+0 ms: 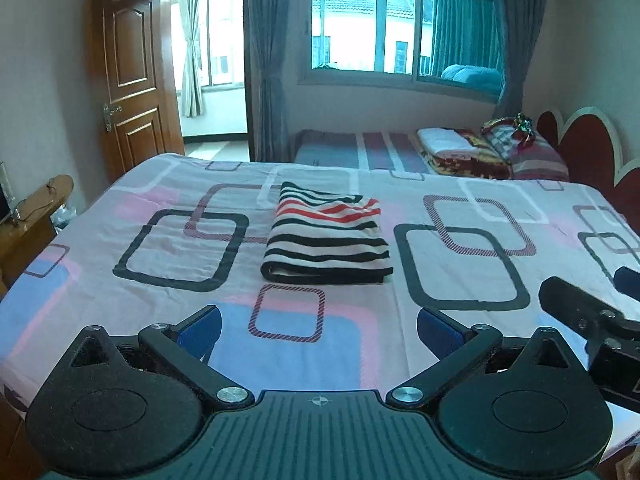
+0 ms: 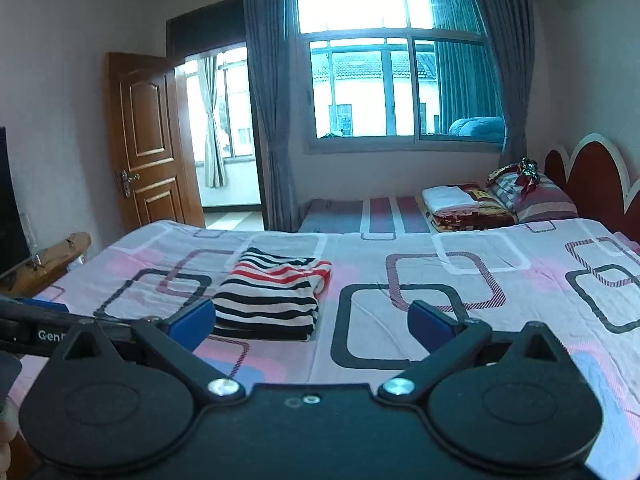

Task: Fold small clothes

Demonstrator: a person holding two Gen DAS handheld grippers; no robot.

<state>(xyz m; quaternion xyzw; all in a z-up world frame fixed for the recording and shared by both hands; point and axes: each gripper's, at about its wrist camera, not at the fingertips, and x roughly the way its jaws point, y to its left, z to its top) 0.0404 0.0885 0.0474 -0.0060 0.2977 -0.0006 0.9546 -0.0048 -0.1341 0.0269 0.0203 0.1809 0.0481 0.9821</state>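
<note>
The bed [image 1: 168, 248] fills most of both views, with a pink-and-blue sheet printed with rounded squares, and its near edge is cut off behind the grippers. Past it there's a second bed [image 1: 360, 152] under the window [image 1: 400, 28], only partly visible, with a pile [image 1: 460, 146] of bedding on it that's hard to make out in detail. A wooden door [image 1: 132, 76] stands open on the left.

The shirt [image 1: 326, 236], striped black, white and red, sits folded into a neat rectangle in the middle of the bed, with nothing touching it. In the right wrist view its near left corner is hidden behind a blue finger pad.

The left gripper [image 1: 319, 330] hangs above the near part of the bed, pointing at the shirt but well short of it, with its jaws spread wide and nothing between them. The right gripper [image 2: 311, 322] is held the same way just to the right, jaws also spread and empty; the shirt lies ahead and to its left. Each gripper pokes into the other's view at the frame edge, mostly cut off.
</note>
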